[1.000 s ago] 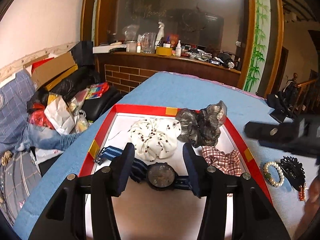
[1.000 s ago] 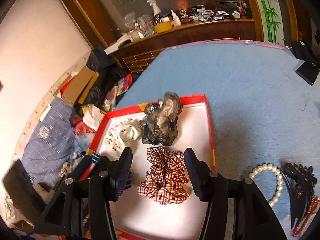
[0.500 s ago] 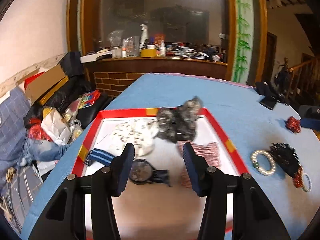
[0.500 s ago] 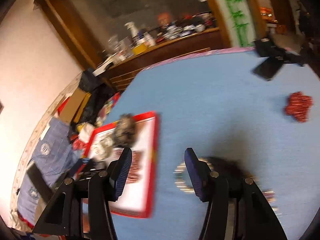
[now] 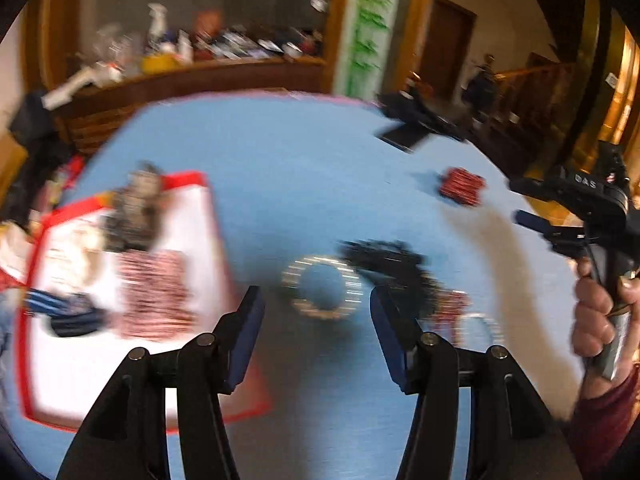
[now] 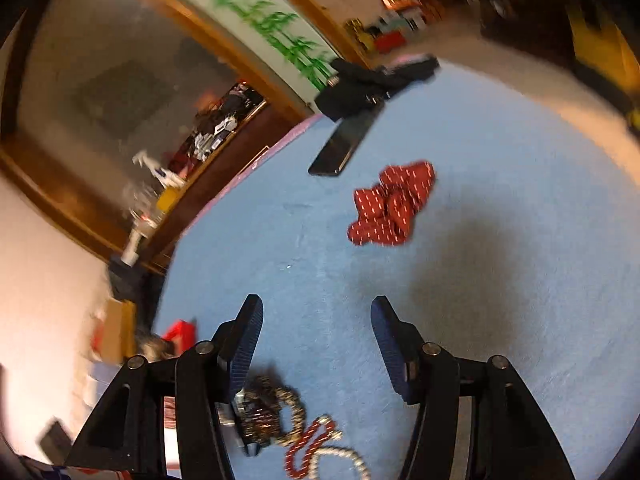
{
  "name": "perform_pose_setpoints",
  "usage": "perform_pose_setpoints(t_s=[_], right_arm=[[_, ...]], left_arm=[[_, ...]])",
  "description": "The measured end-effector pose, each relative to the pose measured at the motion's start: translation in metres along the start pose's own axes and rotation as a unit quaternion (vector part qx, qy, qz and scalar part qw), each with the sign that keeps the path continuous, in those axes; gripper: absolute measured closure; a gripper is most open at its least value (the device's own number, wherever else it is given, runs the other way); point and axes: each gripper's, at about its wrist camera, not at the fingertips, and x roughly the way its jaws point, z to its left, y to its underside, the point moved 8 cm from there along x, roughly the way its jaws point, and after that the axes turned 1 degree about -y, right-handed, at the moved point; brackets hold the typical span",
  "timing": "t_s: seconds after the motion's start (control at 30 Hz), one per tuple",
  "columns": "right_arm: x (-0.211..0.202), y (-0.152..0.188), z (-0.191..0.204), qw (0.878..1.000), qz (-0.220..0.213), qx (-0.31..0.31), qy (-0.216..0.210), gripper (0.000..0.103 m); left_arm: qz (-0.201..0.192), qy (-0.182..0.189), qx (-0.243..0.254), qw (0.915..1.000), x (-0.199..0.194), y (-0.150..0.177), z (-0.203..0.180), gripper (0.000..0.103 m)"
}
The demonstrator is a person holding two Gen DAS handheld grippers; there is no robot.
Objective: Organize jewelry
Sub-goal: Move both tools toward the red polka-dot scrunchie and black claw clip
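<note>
My left gripper (image 5: 316, 294) hovers over the blue tablecloth with its jaws opening and nothing between them. Just beyond its tips lies a pearl bracelet (image 5: 322, 292), with a black hair claw (image 5: 384, 256) and a red bead bracelet (image 5: 452, 308) beside it. The red-rimmed tray (image 5: 216, 240) at left holds scrunchies and a watch. My right gripper (image 6: 317, 302), jaws opening and empty, points at bare cloth short of a red dotted scrunchie (image 6: 390, 204). The bead and pearl pieces (image 6: 308, 444) lie under its left finger. In the left wrist view a hand holds the right gripper (image 5: 536, 224) at far right.
A dark phone (image 6: 346, 142) and a black holder (image 6: 376, 76) lie at the table's far edge. A cluttered wooden counter (image 5: 192, 68) runs behind the table. Boxes and bags (image 6: 116, 332) are piled beside the table's left side.
Both grippers swung right, off the tray. The left went from the watch to the pearl bracelet. The right rolled and now faces the red scrunchie. Both views are blurred.
</note>
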Motion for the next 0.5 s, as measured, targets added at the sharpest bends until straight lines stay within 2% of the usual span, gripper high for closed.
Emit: perform_pose_setpoints(t_s=[0.1, 0.27, 0.4, 0.5], right_arm=[[-0.004, 0.002, -0.005, 1.000, 0.004, 0.025, -0.018, 0.041], [-0.012, 0.002, -0.008, 0.999, -0.003, 0.036, -0.019, 0.041], [-0.015, 0.000, -0.010, 0.998, -0.005, 0.049, -0.030, 0.041], [-0.018, -0.002, -0.013, 0.998, -0.007, 0.057, -0.033, 0.041]], left_arm=[[0.023, 0.012, -0.003, 0.9997, 0.016, -0.004, -0.026, 0.050], [0.056, 0.019, -0.032, 0.9978, 0.044, -0.011, -0.053, 0.048], [0.074, 0.000, -0.048, 0.9961, 0.067, -0.014, -0.061, 0.047], [0.071, -0.026, -0.040, 0.9963, 0.082, -0.015, -0.068, 0.046]])
